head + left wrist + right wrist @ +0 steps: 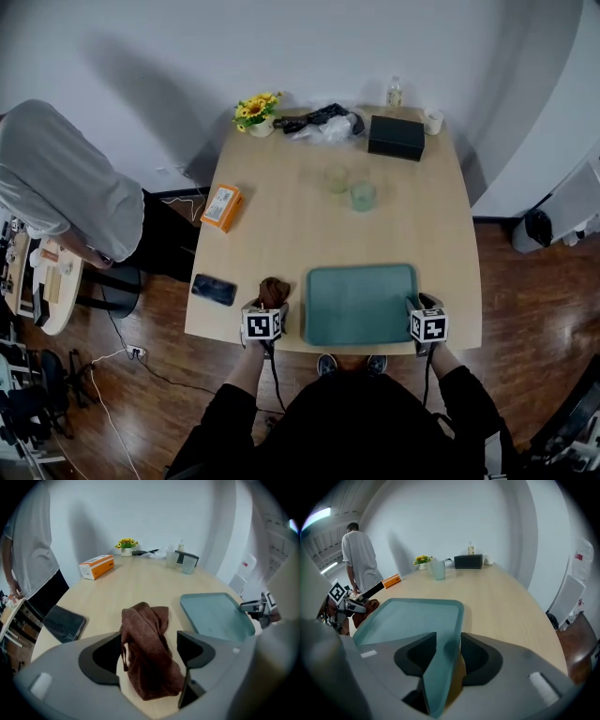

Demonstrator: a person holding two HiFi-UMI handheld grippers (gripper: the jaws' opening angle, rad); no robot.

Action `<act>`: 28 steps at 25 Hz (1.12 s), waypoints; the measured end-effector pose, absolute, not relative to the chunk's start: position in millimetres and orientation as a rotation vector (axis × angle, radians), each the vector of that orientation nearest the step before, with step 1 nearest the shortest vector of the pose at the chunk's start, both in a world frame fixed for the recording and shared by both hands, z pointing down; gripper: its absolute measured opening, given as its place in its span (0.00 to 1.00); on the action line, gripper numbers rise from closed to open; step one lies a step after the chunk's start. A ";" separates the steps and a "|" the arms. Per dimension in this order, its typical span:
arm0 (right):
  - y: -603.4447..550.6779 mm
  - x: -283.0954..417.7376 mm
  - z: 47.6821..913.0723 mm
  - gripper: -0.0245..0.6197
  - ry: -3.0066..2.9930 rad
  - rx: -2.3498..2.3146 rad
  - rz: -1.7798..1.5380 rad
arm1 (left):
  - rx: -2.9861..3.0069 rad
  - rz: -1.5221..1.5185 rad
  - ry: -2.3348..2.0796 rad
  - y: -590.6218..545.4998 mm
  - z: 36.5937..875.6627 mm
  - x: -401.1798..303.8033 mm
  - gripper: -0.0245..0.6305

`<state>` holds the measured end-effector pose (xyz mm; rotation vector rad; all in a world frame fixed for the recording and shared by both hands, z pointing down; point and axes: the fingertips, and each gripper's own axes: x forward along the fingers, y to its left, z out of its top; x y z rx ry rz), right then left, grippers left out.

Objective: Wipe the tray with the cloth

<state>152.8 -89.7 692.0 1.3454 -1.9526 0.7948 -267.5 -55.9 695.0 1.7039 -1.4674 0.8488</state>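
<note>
A teal tray [361,305] lies flat at the table's near edge, seen also in the left gripper view [215,613] and the right gripper view [408,618]. A crumpled brown cloth [273,291] rests on the table just left of the tray. My left gripper [269,304] is lowered over the cloth [150,653], which sits between its open jaws [147,644]. My right gripper [419,303] straddles the tray's right rim, jaws open, one on each side of the rim [449,646].
A black phone [214,289] lies left of the cloth and an orange box [222,206] farther back. Two glasses [363,195] stand mid-table. A black box [396,137], a bottle [395,91] and flowers [256,112] line the far edge. A person [66,187] stands left.
</note>
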 end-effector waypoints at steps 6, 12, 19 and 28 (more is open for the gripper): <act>-93.9 155.0 702.7 0.29 -1.939 1.333 0.820 | 1.666 0.856 -1.465 -57.6 706.5 -269.6 0.58; -87.7 156.1 708.0 0.22 -1.946 1.336 0.871 | 1.649 0.854 -1.458 -51.1 717.6 -272.9 0.58; -88.9 158.3 710.5 0.17 -1.948 1.340 0.892 | 1.664 0.886 -1.462 -53.0 716.1 -273.6 0.47; -88.4 156.2 711.0 0.17 -1.959 1.330 0.891 | 1.882 0.713 -1.574 -51.9 617.2 -257.4 0.16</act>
